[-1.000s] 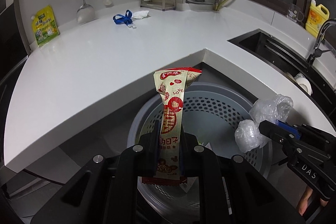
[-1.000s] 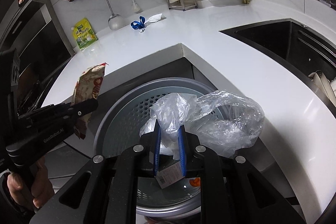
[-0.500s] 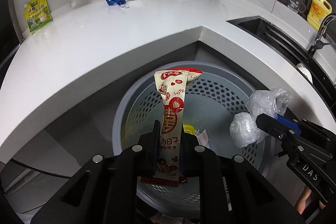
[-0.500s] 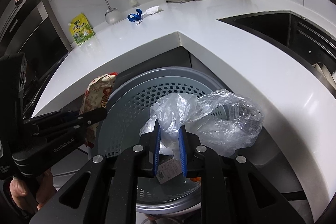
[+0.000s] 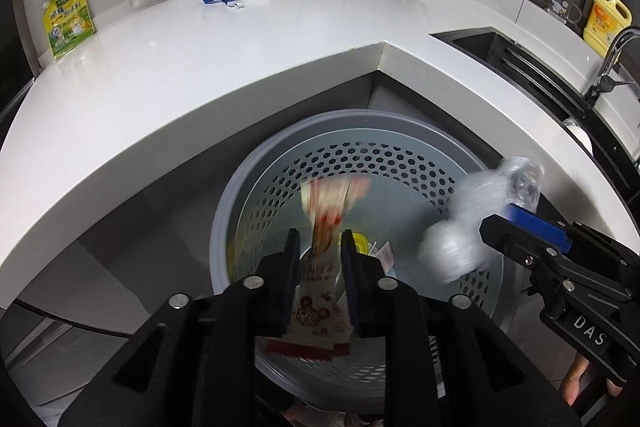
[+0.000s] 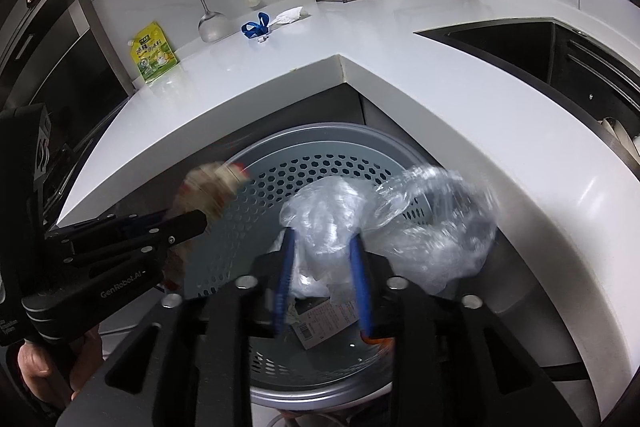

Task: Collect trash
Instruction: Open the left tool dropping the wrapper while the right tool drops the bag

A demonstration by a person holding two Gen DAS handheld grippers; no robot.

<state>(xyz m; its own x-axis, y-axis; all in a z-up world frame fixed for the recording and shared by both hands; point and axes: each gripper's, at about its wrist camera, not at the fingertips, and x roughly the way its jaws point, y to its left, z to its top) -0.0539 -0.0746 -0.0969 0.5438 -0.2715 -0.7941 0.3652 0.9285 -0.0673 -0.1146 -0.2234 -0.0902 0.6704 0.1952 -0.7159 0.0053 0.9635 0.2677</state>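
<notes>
Left gripper (image 5: 320,247) over bin (image 5: 256,195), jaws parted, blurred snack wrapper (image 5: 324,211) between them. Right gripper (image 6: 322,247) alongside, jaws parted around plastic bag (image 6: 400,219).

Left tongs (image 5: 320,247): matte black frame, angular cut-outs, silver round screw heads noted across the body; dark blue pads (image 5: 291,279) fitted inside both fingers. White lettering "GenRobot.AI" is seen on its side at lower left of the right view. Right tongs (image 6: 323,259): same black build, brighter blue pads (image 6: 285,279); "DAS" is printed in white. Bare skin is visible at the handles.
</notes>
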